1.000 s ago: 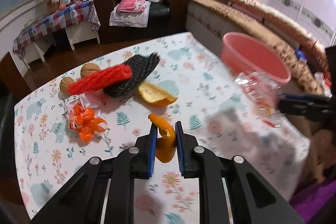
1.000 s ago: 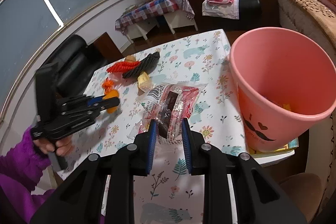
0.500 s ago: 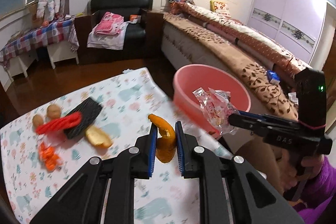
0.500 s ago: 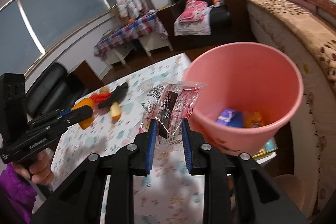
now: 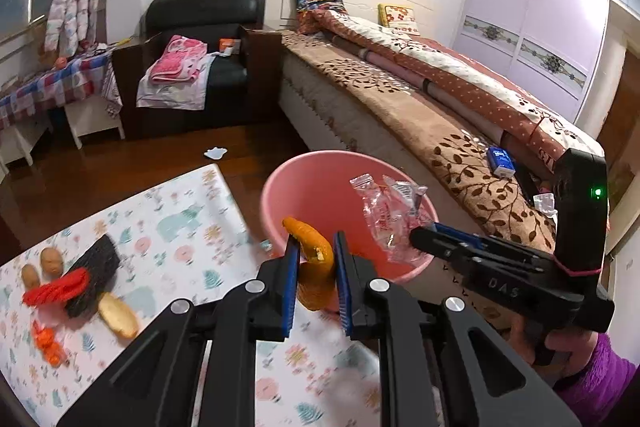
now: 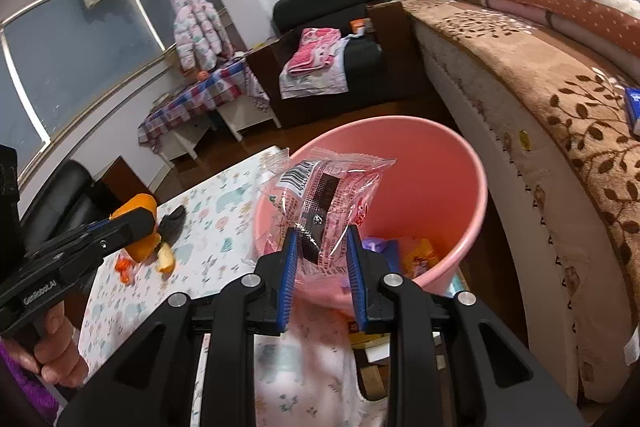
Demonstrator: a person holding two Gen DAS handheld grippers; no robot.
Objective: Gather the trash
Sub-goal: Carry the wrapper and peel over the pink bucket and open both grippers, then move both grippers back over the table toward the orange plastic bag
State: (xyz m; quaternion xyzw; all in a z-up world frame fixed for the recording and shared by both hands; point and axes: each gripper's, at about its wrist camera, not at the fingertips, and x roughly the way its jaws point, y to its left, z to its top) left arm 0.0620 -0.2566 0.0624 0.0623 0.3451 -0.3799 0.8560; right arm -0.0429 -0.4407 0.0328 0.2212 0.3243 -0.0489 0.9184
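Observation:
My left gripper (image 5: 316,259) is shut on a curled orange peel (image 5: 314,255) and holds it in the air at the near rim of the pink bin (image 5: 280,187). My right gripper (image 6: 322,251) is shut on a clear plastic wrapper (image 6: 320,195) with a barcode, held over the mouth of the pink bin (image 6: 460,187). In the left wrist view that wrapper (image 5: 384,211) hangs above the bin. Inside the bin lie several wrappers (image 6: 416,251). The right wrist view shows the peel (image 6: 140,223) at the left, over the table.
On the floral tablecloth (image 5: 172,227) lie a black foam net (image 5: 94,275), a red net (image 5: 56,285), two walnuts (image 5: 50,259), a yellowish peel (image 5: 118,315) and an orange wrapper (image 5: 50,345). A bed (image 5: 440,99) stands right behind the bin, a black armchair (image 5: 200,39) beyond.
Both grippers have swung from over the table to the pink bin, each carrying its piece. The bin's inside has come into view and the loose trash has slid to the left.

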